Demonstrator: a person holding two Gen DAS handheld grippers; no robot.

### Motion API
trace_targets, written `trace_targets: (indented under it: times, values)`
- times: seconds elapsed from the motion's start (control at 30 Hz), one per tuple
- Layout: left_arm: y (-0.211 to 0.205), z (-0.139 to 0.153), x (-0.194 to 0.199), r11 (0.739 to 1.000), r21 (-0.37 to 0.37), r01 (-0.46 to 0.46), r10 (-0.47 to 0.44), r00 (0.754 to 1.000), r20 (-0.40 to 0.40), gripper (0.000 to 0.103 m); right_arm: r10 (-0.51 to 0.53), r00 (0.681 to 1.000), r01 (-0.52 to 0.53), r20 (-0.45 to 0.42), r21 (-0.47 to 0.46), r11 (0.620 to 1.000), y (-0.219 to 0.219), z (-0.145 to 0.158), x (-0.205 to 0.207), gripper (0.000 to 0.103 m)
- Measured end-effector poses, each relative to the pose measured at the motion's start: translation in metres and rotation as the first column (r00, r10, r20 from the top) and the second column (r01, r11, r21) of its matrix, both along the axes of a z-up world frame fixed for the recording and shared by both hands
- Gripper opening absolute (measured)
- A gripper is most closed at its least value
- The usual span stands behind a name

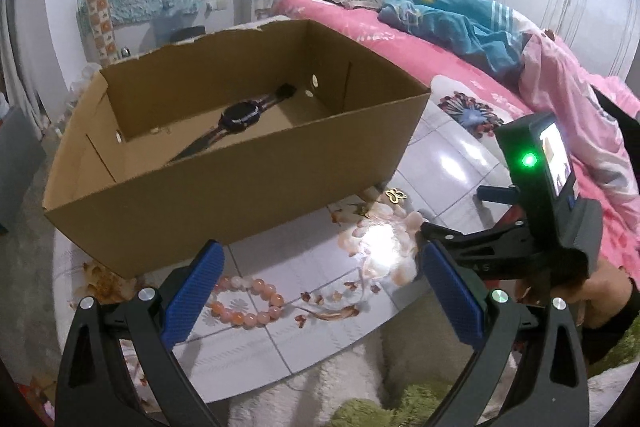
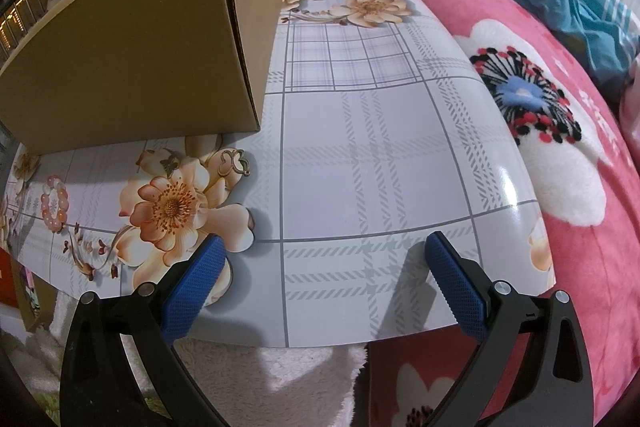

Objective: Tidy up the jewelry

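An open cardboard box (image 1: 224, 187) stands on the flowered table and holds a dark wristwatch (image 1: 239, 115). A pink bead bracelet (image 1: 248, 301) lies on the table in front of the box, between my left gripper's fingers. My left gripper (image 1: 322, 255) is open and empty above it. A gold butterfly brooch (image 2: 234, 161) lies by the box's near corner (image 2: 160, 39); it also shows in the left wrist view (image 1: 395, 195). The bracelet shows at far left in the right wrist view (image 2: 55, 203). My right gripper (image 2: 324, 247) is open and empty over the table's front edge.
The table (image 2: 360, 155) has a glossy flowered plaid cover. A bed with a pink blanket (image 2: 560, 147) and blue cloth (image 1: 460, 23) runs along the right side. A white fluffy rug (image 2: 280, 379) lies below the table edge. The right gripper's body (image 1: 540, 195) shows in the left wrist view.
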State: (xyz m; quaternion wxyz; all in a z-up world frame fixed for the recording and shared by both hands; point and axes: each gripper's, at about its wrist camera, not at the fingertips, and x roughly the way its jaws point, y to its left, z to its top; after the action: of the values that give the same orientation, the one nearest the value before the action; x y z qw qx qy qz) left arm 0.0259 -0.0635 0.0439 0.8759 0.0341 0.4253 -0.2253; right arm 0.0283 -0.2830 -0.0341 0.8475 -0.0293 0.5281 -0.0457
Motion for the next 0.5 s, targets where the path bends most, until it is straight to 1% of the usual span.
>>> trace_targets:
  times: [0.2,0.27,0.37,0.5]
  values:
    - [0.000,-0.003,0.002,1.000,0.006,-0.006,0.006,1.000,-0.014,0.097,0.003,1.000,-0.003,-0.001,0.001,1.000,0.000,0.000,0.001,0.095]
    - [0.002,-0.006,0.005,1.000,0.002,-0.016,0.016,0.999,-0.038,0.097,0.002,1.000,-0.002,-0.002,0.002,1.000,0.000,0.000,0.000,0.095]
    - [0.003,-0.011,0.009,0.999,0.027,-0.031,0.033,0.998,-0.060,0.097,0.001,1.000,-0.001,-0.004,0.001,1.000,0.001,0.001,0.000,0.095]
    - [0.005,-0.010,0.011,0.999,0.024,-0.034,0.035,0.997,-0.067,0.097,0.003,1.000,-0.003,0.009,0.003,1.000,0.000,0.000,-0.001,0.095]
